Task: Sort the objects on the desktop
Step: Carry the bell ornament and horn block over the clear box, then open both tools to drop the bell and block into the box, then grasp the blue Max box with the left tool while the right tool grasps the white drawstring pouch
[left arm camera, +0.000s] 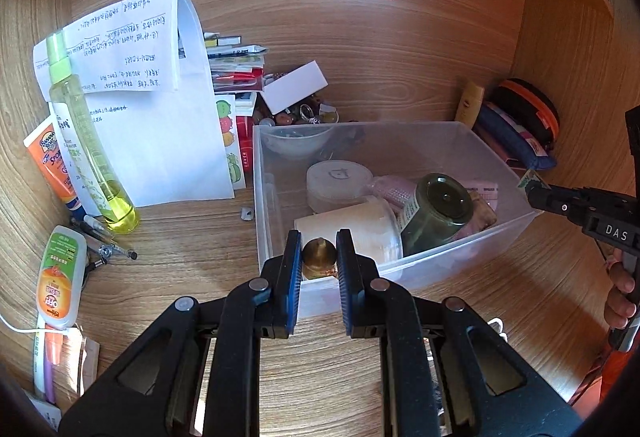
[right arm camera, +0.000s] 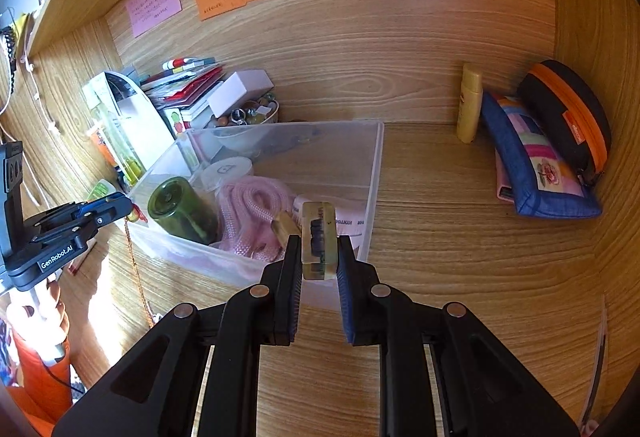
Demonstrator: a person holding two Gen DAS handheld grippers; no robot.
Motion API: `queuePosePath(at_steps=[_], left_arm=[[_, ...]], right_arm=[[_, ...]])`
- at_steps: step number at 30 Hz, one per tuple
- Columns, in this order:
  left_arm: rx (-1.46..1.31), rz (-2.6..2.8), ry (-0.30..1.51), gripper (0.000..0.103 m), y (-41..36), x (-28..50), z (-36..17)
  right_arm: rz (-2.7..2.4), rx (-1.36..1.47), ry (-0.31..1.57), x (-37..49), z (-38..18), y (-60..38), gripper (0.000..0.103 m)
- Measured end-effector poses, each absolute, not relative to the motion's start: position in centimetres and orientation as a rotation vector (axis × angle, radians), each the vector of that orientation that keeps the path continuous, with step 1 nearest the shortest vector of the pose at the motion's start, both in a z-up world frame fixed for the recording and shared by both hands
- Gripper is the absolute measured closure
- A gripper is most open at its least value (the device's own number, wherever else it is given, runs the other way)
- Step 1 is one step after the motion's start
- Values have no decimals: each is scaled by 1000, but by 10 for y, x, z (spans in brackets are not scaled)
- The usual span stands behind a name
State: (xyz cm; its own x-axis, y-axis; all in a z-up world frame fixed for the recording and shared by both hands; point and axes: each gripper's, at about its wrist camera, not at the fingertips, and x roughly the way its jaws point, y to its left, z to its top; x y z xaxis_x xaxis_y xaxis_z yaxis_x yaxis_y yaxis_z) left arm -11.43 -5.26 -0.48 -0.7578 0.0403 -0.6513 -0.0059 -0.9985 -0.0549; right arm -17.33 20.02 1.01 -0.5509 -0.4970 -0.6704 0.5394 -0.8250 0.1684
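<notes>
1. Left gripper (left arm camera: 319, 261) pinches a small brass bell (left arm camera: 318, 257) between its pads, bell upright, knob up. It hangs just at the near wall of the clear bin (left arm camera: 460, 249), at the near-left corner; bin opening lies straight ahead and slightly below.
2. Right gripper (right arm camera: 319, 257) pinches a yellowish block (right arm camera: 318, 239), long axis running away from the camera, roughly upright between the pads. It sits at the bin's (right arm camera: 372, 173) near-right corner, just over the rim; the open inside is ahead and to the left.
3. Judgement: both loads are near the bin; I cannot tell which is closer. A short push forward over the wall looks like all a drop needs. Risk: bell clips the near wall.
4. Bin contents, near to far: white roll (left arm camera: 352, 227), green jar (left arm camera: 434, 215) lying on its side with base toward the left camera, pink cord (right arm camera: 248, 209), pink packet (left arm camera: 486, 195), round white tub (left arm camera: 338, 183), a bowl (left arm camera: 298, 145) at or behind the far wall, cannot tell which. Right half of the bin floor is bare.
5. Outside the bin, left: bug-spray bottle (left arm camera: 60, 277), pens (left arm camera: 108, 245), yellow spray bottle (left arm camera: 88, 149), sunscreen tube (left arm camera: 50, 161), papers (left arm camera: 160, 117).
6. Far right: yellow tube (right arm camera: 470, 103), blue pouch (right arm camera: 536, 165), black-orange case (right arm camera: 568, 117) against the wall.
</notes>
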Motion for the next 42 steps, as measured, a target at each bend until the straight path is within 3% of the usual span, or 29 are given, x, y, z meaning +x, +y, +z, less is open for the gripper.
queuePosePath(at_steps=[15, 19, 25, 28, 30, 33, 42], left_arm=[[-1104, 2920, -69, 85, -55, -121, -8], [-1096, 2922, -78, 76, -55, -116, -5], [-1089, 2926, -54, 75, -53, -105, -1], [-1076, 2932, -39, 64, -51, -97, 2], [-1065, 2934, -30, 62, -49, -91, 4], [-1060, 2930, -16, 62, -47, -83, 4], [-1116, 2901, 0, 53, -42, -58, -11]], right_arm=[[-2328, 1027, 114, -178, 5, 194, 88], [-2319, 1026, 102, -173, 8, 197, 77], [-2322, 992, 119, -156, 14, 196, 58], [-2304, 983, 122, -145, 16, 195, 57], [-2285, 985, 126, -137, 16, 194, 55], [-2265, 983, 142, -123, 14, 191, 43], [-2191, 993, 173, -79, 3, 177, 41]])
